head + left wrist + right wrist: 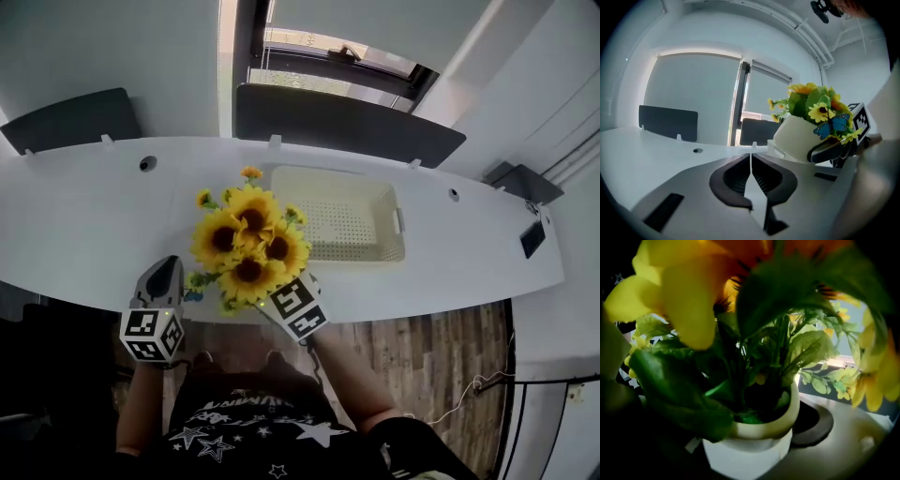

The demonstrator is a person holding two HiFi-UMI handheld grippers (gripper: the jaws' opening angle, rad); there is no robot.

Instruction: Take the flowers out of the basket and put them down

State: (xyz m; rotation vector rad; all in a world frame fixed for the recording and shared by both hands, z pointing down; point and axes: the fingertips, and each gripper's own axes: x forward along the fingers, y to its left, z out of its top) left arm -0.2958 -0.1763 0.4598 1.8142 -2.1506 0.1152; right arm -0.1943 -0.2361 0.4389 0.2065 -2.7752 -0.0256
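Observation:
A bunch of yellow sunflowers (pixel 246 246) in a small white pot (pixel 797 138) hangs over the near edge of the white desk, left of the cream basket (pixel 394 220). The basket holds nothing. My right gripper (pixel 281 298) is shut on the pot (pixel 750 446); one dark finger (pixel 829 149) presses its side, and the other is hidden by leaves. A blue butterfly (pixel 834 125) sits among the blooms. My left gripper (pixel 165 272) is left of the flowers, apart from them. Its jaws (pixel 751 164) are shut with nothing between them.
The long white desk (pixel 84 234) has dark divider panels (pixel 347 122) along its far edge and small cable holes (pixel 147 163). A window is behind it. Wood floor (pixel 422 347) and the person's legs are below the near edge.

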